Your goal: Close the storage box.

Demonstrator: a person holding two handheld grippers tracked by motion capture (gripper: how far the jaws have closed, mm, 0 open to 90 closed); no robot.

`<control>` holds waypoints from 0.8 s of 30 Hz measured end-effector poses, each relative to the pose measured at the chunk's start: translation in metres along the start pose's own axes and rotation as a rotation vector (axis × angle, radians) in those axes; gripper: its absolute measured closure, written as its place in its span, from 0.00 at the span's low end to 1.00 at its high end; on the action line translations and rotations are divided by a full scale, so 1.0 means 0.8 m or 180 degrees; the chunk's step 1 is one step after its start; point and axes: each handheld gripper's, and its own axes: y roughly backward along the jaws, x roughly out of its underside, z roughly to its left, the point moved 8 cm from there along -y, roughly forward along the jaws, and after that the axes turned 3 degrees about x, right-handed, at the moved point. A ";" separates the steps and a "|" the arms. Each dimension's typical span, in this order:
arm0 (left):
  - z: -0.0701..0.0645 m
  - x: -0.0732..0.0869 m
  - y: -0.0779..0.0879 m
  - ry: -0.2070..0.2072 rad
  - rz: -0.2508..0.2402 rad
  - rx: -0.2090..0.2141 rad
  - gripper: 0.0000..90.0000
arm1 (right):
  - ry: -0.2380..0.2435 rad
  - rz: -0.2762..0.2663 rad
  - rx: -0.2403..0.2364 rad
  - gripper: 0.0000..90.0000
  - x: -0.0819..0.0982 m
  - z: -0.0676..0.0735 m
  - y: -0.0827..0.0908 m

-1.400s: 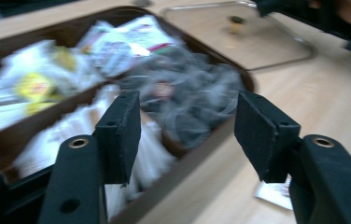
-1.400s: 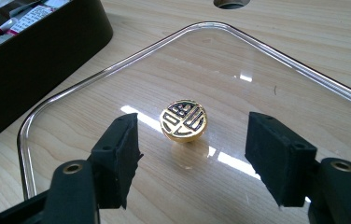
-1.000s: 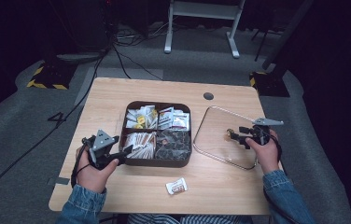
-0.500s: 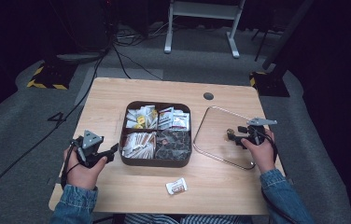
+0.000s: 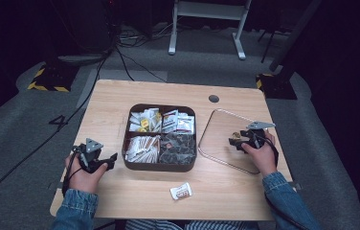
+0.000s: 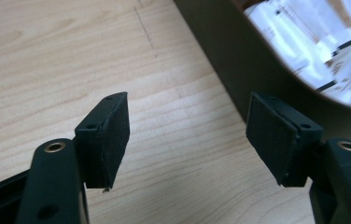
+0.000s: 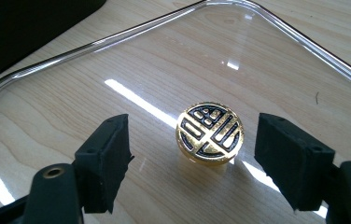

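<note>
A dark four-compartment tray [image 5: 159, 165] is taken as the landmark at the middle of the wooden table [image 5: 120, 196]. A clear lid [image 5: 222, 123] with a gold and black knob [image 7: 210, 133] is found lying flat on the table just to the right of the tray, so the tray is judged to be already uncovered, its packets and sachets exposed. The right gripper [image 7: 193, 158] is held over the lid; its jaws have just been opening and are seen spread to either side of the knob, which lies between them with a gap at each pad, so nothing is gripped. The left gripper [image 6: 187, 137] is positioned low over bare table just left of the tray, near its front left corner; its jaws have likewise been opening and are seen wide apart and empty. A single loose packet [image 5: 181, 191] is noted on the table in front of the tray, well apart from both grippers. Removal of the lid is judged complete; the loose packet is judged to be left outstanding.
</note>
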 end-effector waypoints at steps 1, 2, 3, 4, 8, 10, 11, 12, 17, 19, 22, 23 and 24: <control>0.001 0.002 -0.002 -0.0011 0.0022 0.0006 0.34 | -0.0011 0.0005 0.0001 0.31 0.000 0.000 0.000; 0.004 0.006 -0.006 -0.0003 0.0087 -0.0016 0.33 | 0.0005 0.0007 0.0013 0.31 0.000 0.000 -0.002; 0.004 0.008 -0.008 0.0014 0.0107 -0.0015 0.32 | 0.0009 0.0008 0.0008 0.31 0.000 0.001 -0.003; 0.004 0.008 -0.008 0.0014 0.0107 -0.0015 0.32 | 0.0012 0.0015 0.0007 0.31 0.000 0.001 -0.003; 0.007 0.014 -0.015 0.0043 0.0183 0.0008 0.31 | 0.0012 0.0025 0.0001 0.31 0.001 0.002 -0.006; 0.009 0.017 -0.018 0.0057 0.0213 0.0020 0.30 | 0.0008 0.0034 0.0006 0.31 0.002 0.001 -0.007; 0.011 0.020 -0.020 0.0044 0.0239 0.0012 0.30 | 0.0009 0.0036 0.0012 0.31 0.002 0.000 -0.008; 0.013 0.021 -0.021 0.0039 0.0240 0.0002 0.30 | 0.0007 0.0033 0.0011 0.32 0.002 -0.001 -0.009; 0.015 0.026 -0.025 0.0037 0.0279 0.0040 0.27 | 0.0015 0.0017 0.0020 0.36 0.001 -0.001 -0.011; 0.015 0.026 -0.027 -0.0011 0.0266 -0.0004 0.27 | 0.0019 0.0023 0.0030 0.38 0.001 -0.001 -0.013; 0.015 0.026 -0.030 -0.0056 0.0179 0.0044 0.25 | 0.0021 0.0036 0.0038 0.39 0.002 -0.001 -0.017; 0.015 0.026 -0.030 -0.0056 0.0179 0.0044 0.23 | 0.0021 0.0036 0.0038 0.39 0.002 -0.001 -0.017; 0.015 0.027 -0.031 -0.0069 0.0138 0.0060 0.23 | 0.0023 0.0026 0.0051 0.40 0.002 -0.001 -0.017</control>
